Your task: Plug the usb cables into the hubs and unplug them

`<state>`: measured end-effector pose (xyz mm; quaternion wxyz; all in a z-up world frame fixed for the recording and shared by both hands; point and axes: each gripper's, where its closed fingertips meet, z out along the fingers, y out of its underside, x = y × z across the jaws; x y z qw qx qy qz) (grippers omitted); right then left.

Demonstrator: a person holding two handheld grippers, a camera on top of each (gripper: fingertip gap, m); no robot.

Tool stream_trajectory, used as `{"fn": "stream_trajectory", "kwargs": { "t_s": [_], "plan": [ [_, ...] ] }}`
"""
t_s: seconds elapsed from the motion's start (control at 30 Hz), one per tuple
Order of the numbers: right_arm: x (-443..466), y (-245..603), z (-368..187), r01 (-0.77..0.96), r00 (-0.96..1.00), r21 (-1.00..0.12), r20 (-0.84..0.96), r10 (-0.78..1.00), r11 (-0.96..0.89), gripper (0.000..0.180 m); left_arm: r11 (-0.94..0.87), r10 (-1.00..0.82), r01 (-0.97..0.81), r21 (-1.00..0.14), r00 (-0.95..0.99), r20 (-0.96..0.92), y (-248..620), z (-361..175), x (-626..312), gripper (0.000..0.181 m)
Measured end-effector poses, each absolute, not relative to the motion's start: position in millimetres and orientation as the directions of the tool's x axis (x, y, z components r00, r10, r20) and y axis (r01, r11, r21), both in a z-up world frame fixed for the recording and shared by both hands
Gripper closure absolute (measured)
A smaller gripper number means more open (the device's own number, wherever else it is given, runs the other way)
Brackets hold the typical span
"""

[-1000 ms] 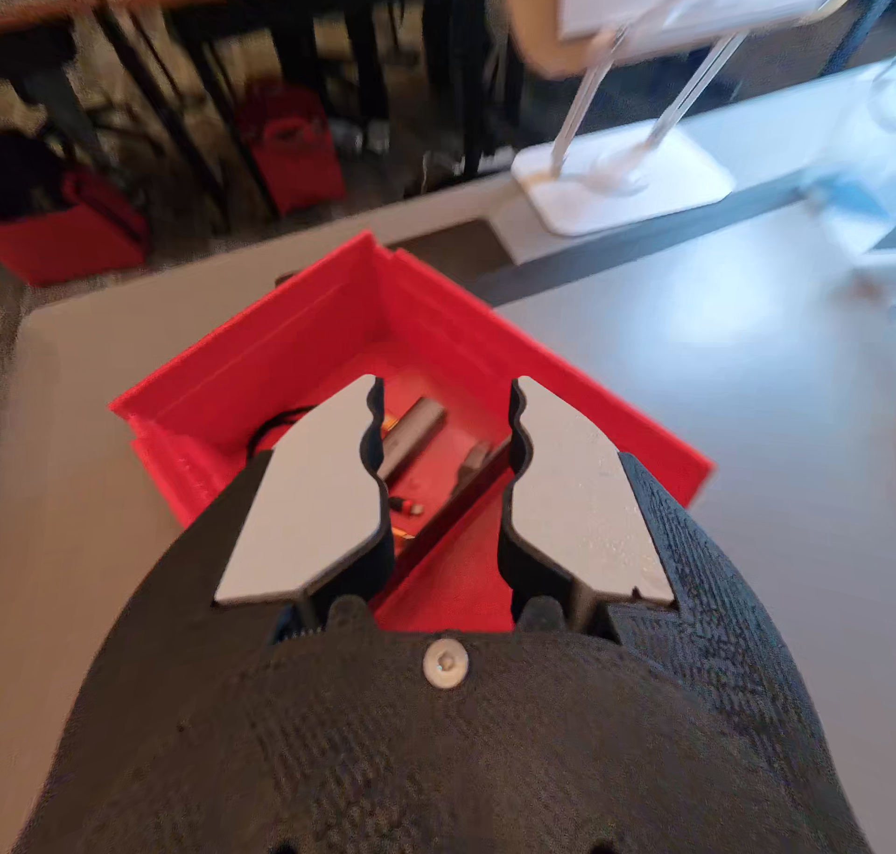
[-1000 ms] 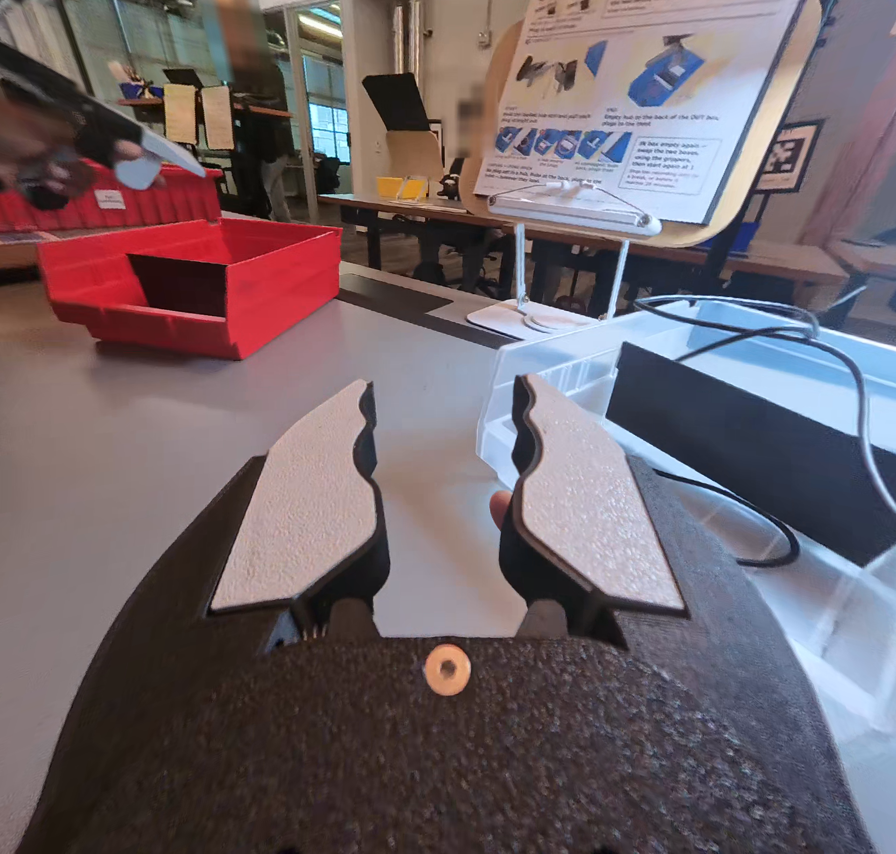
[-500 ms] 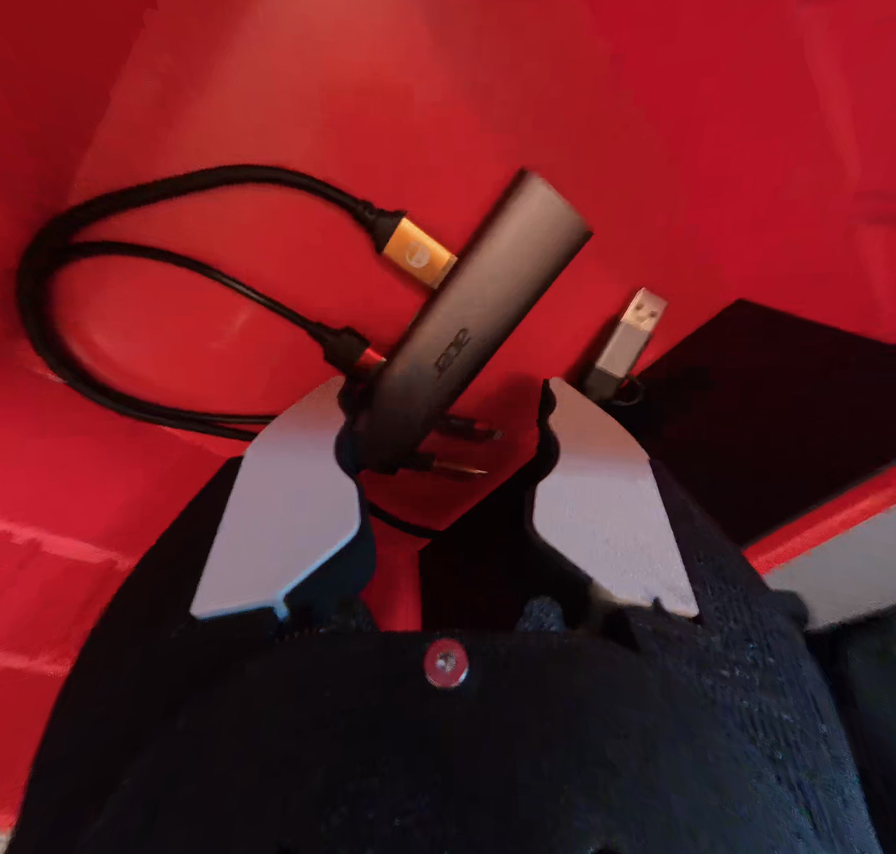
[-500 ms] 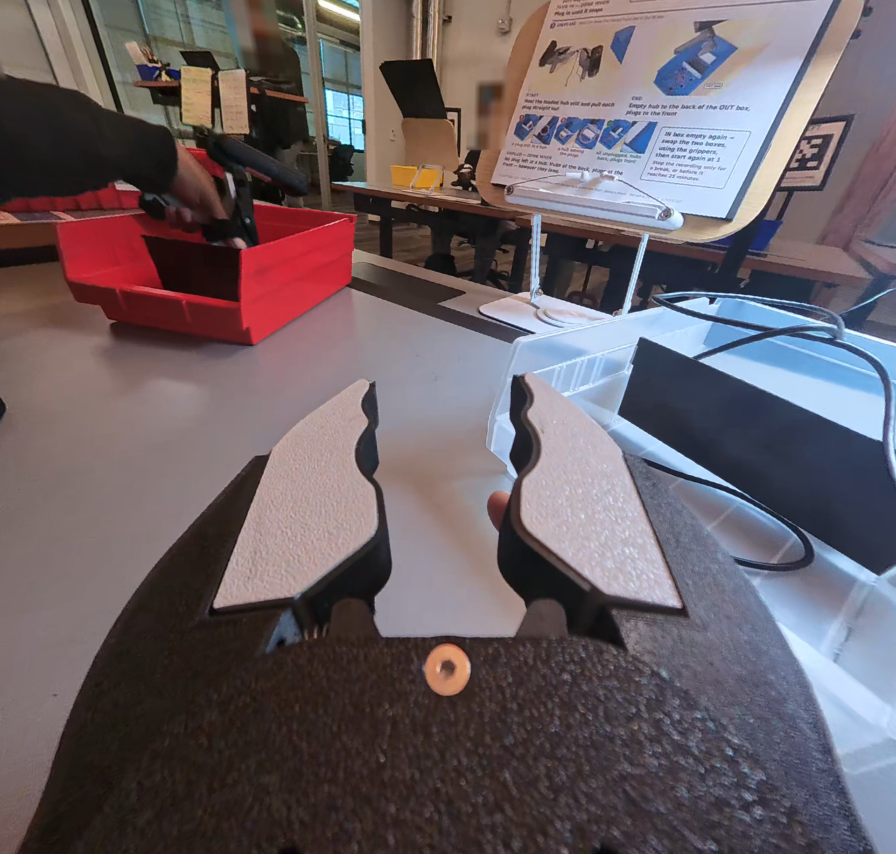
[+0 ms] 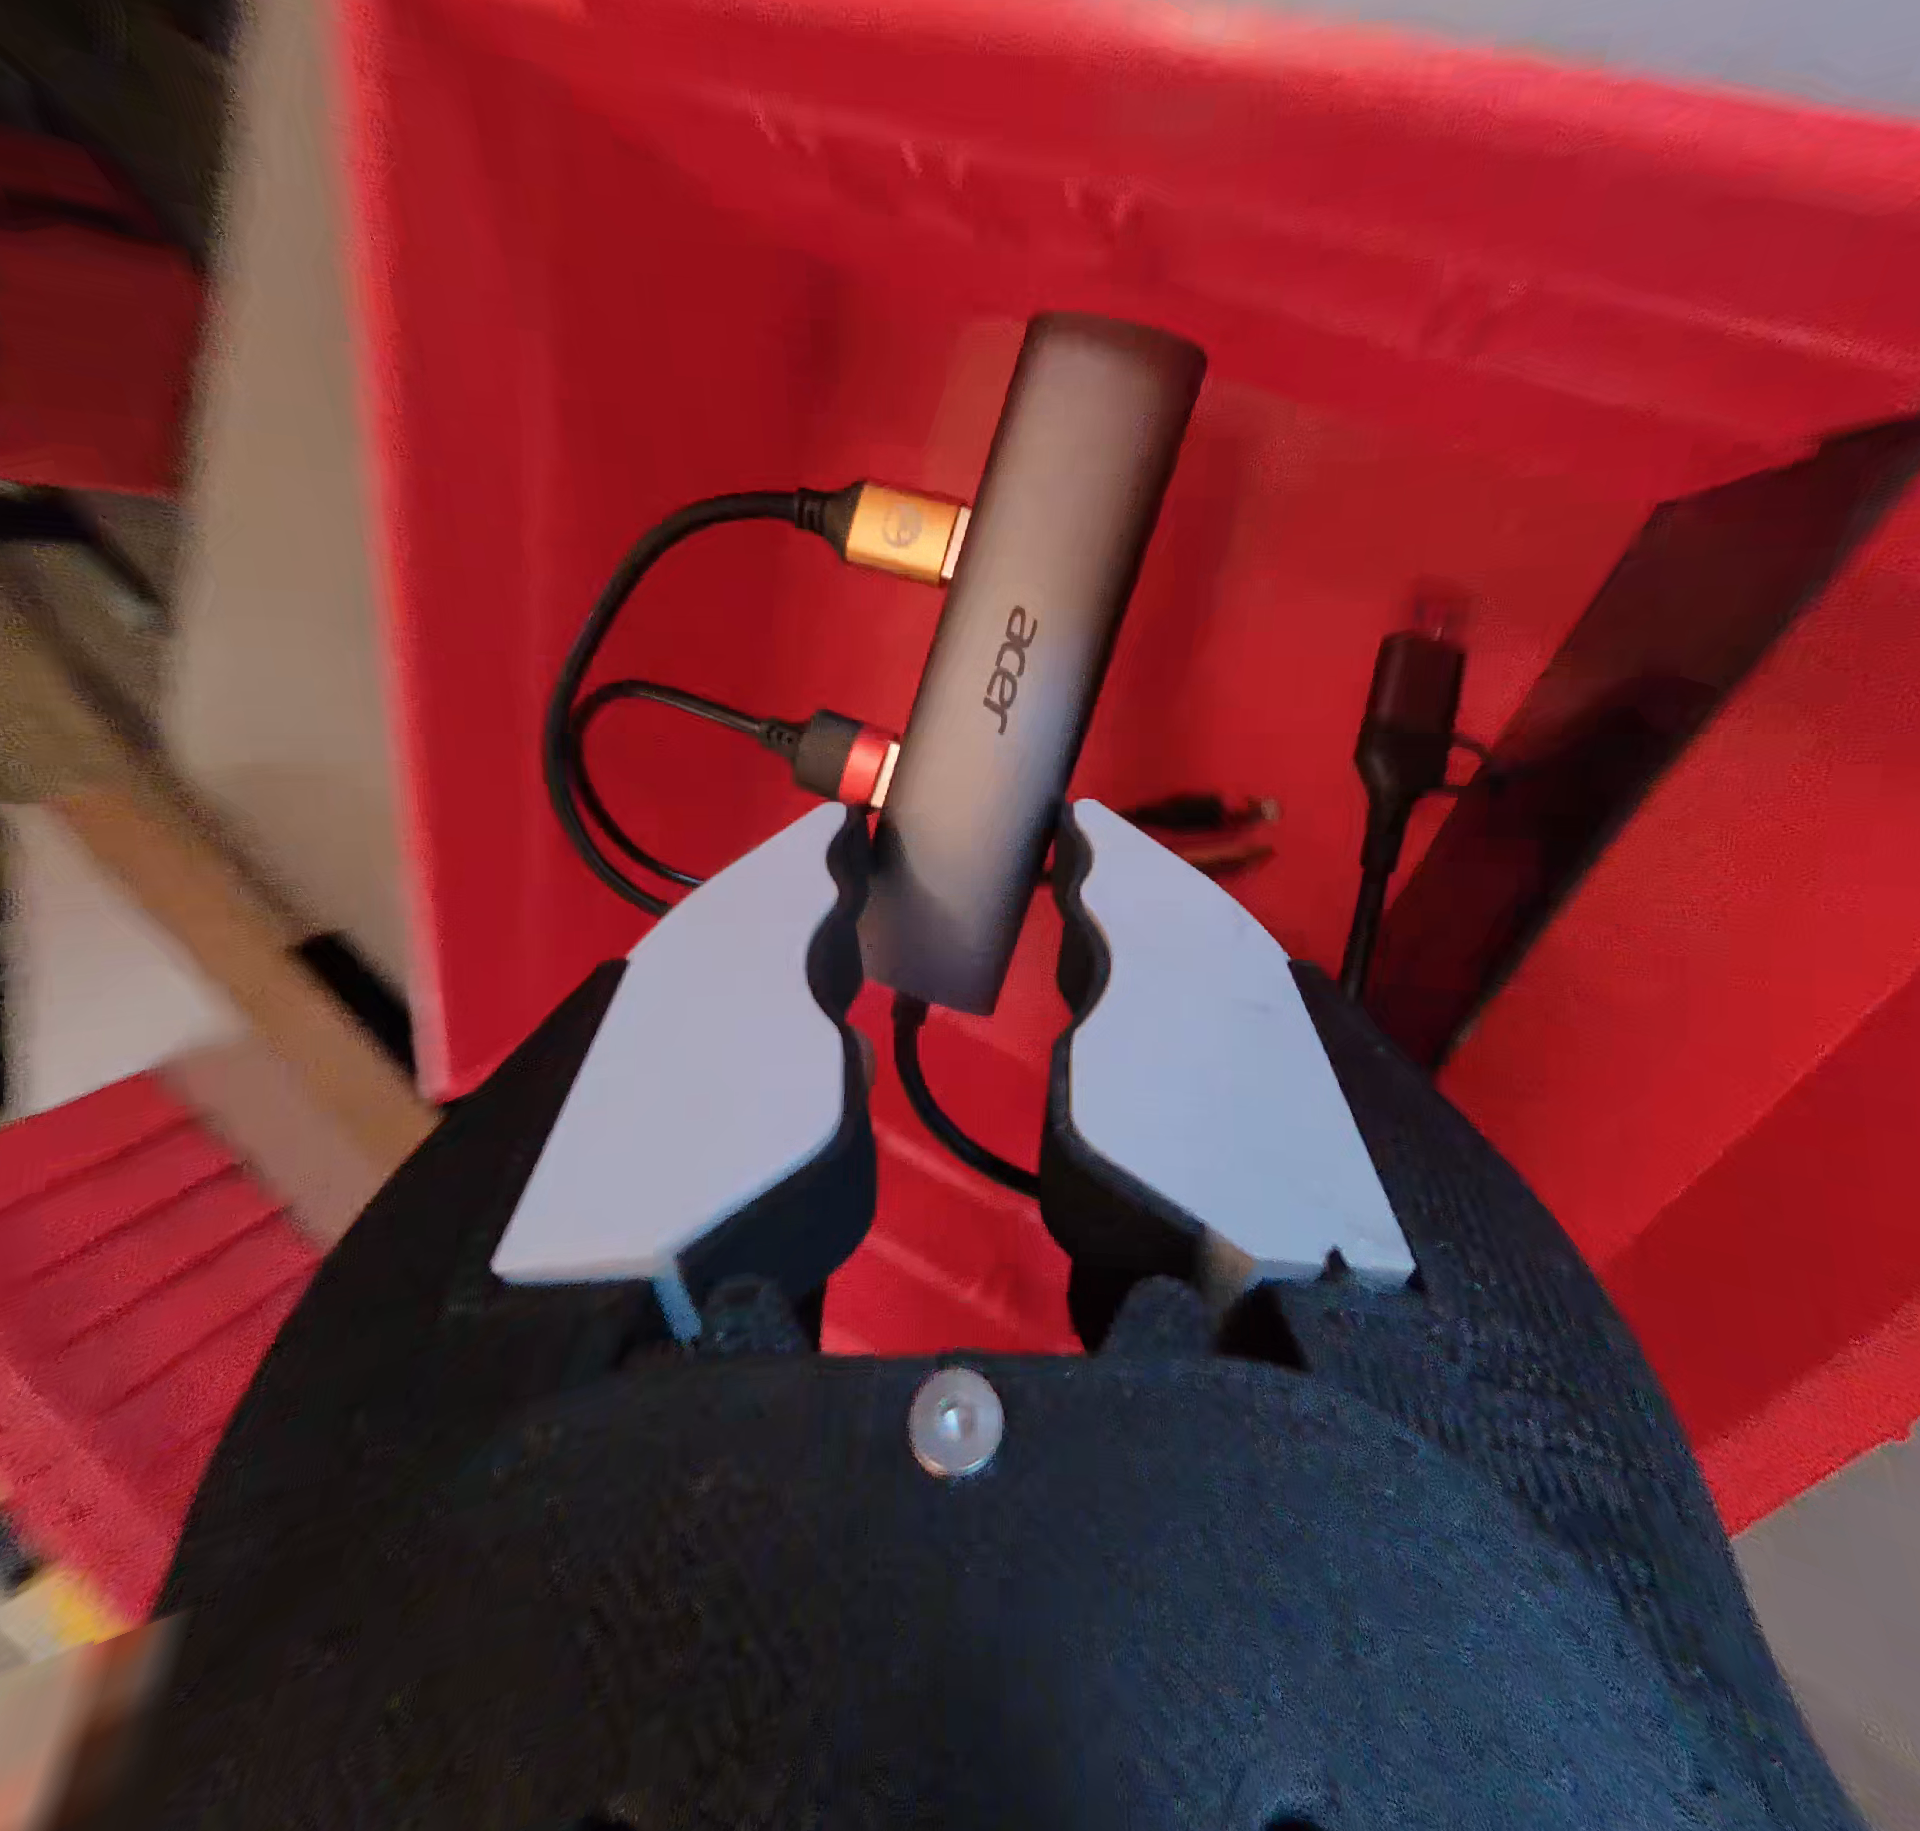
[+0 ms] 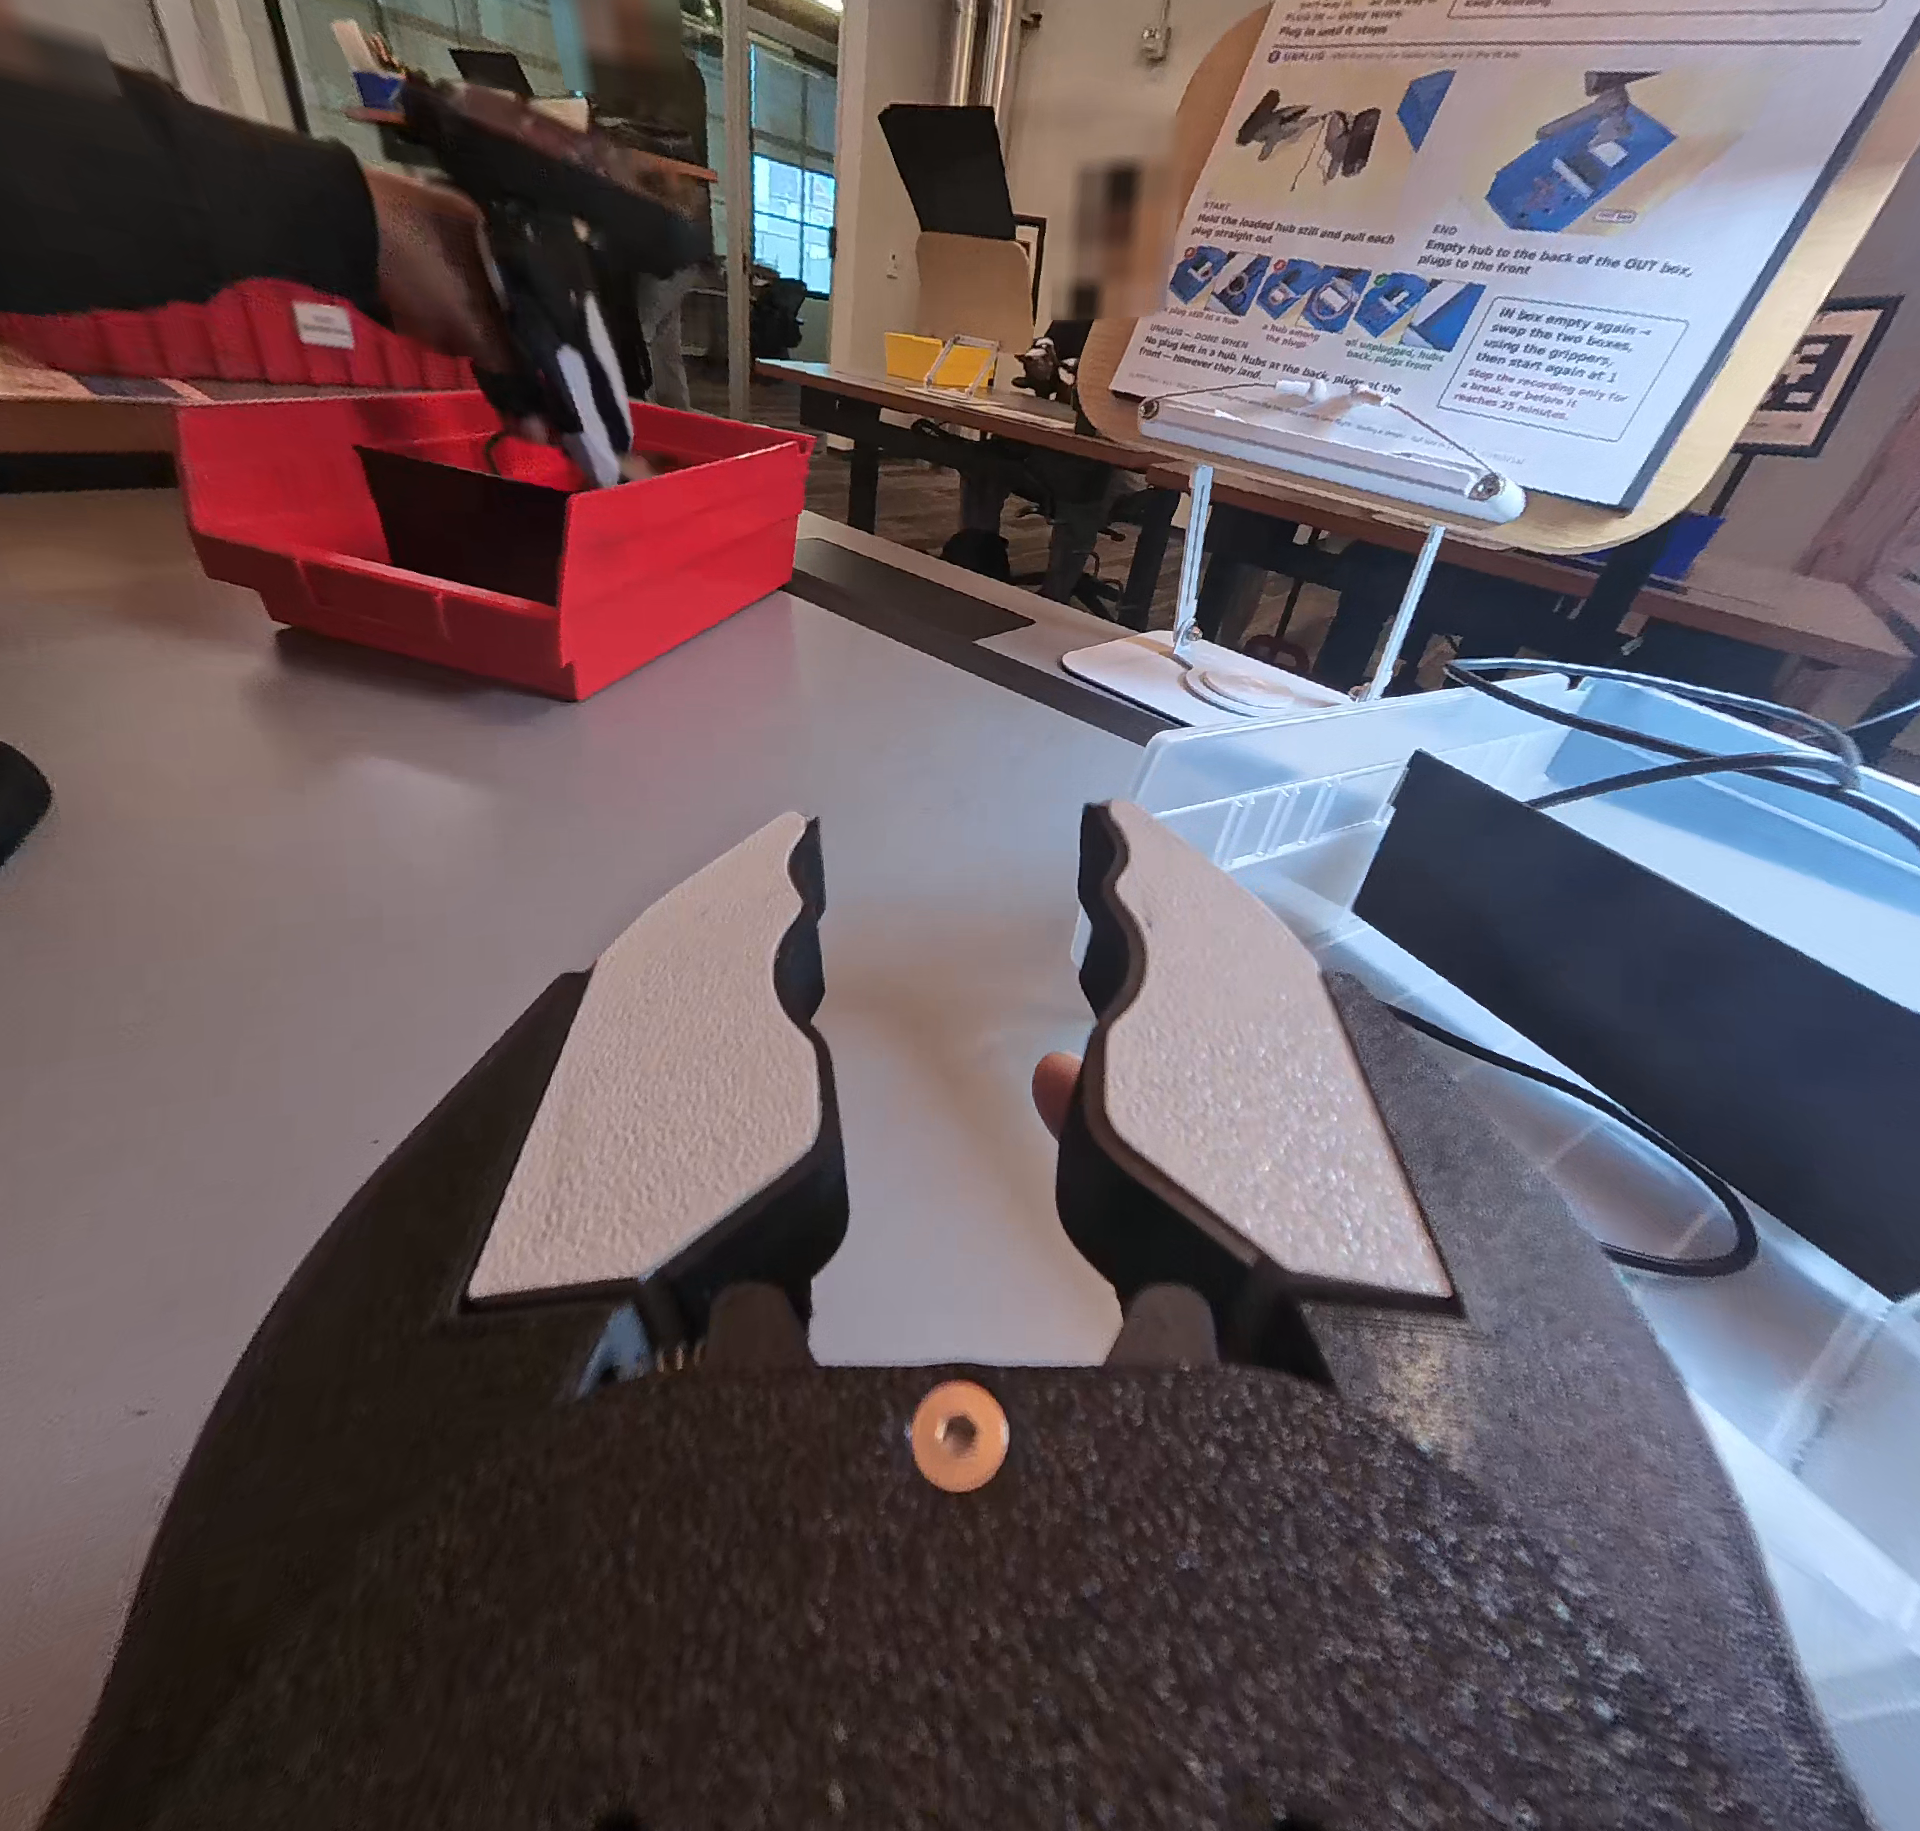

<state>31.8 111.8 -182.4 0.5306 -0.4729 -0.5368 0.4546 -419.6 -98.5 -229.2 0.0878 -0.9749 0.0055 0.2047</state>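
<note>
In the left wrist view my left gripper (image 5: 951, 836) is shut on the lower end of a grey USB hub (image 5: 1039, 638) and holds it over the red bin (image 5: 1299, 223). A gold plug (image 5: 904, 532) and a red plug (image 5: 847, 758) sit in the hub's left side, joined by looping black cable. The hub's own cable (image 5: 940, 1095) hangs down between the fingers. A loose black plug (image 5: 1403, 701) lies on the bin floor. My right gripper (image 6: 951, 825) is open and empty, low over the grey table. The left gripper (image 6: 577, 389) also shows there, inside the red bin (image 6: 665, 586).
A black divider (image 5: 1662, 701) stands in the red bin. A clear bin (image 6: 1247, 773) with a black divider (image 6: 1621, 950) and black cables (image 6: 1683, 1210) sits right of my right gripper. An instruction board on a white stand (image 6: 1455, 223) stands behind it. The gap from one gripper's tips to the other's is roughly 50 cm.
My left gripper went down into the red bin, closed on the hub's end and has raised it, with the two plugs still in it. My right gripper has hardly moved.
</note>
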Motion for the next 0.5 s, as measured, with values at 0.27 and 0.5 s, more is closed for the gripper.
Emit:
{"fn": "stream_trajectory", "kwargs": {
  "t_s": [0.27,0.5],
  "plan": [
    [12,97,-190,0.066,-0.067,-0.991,0.115,0.991,0.12,0.13,-0.853,-0.007,-0.431,-0.294,0.574,-0.819,-69,-109,-340,0.146],
    [-43,69,-147,0.068,-0.243,-0.997,0.006,0.97,0.024,0.121,-0.655,-0.038,-0.7,-0.285,0.407,-0.912,-16,-105,-208,0.146]
  ]
}}
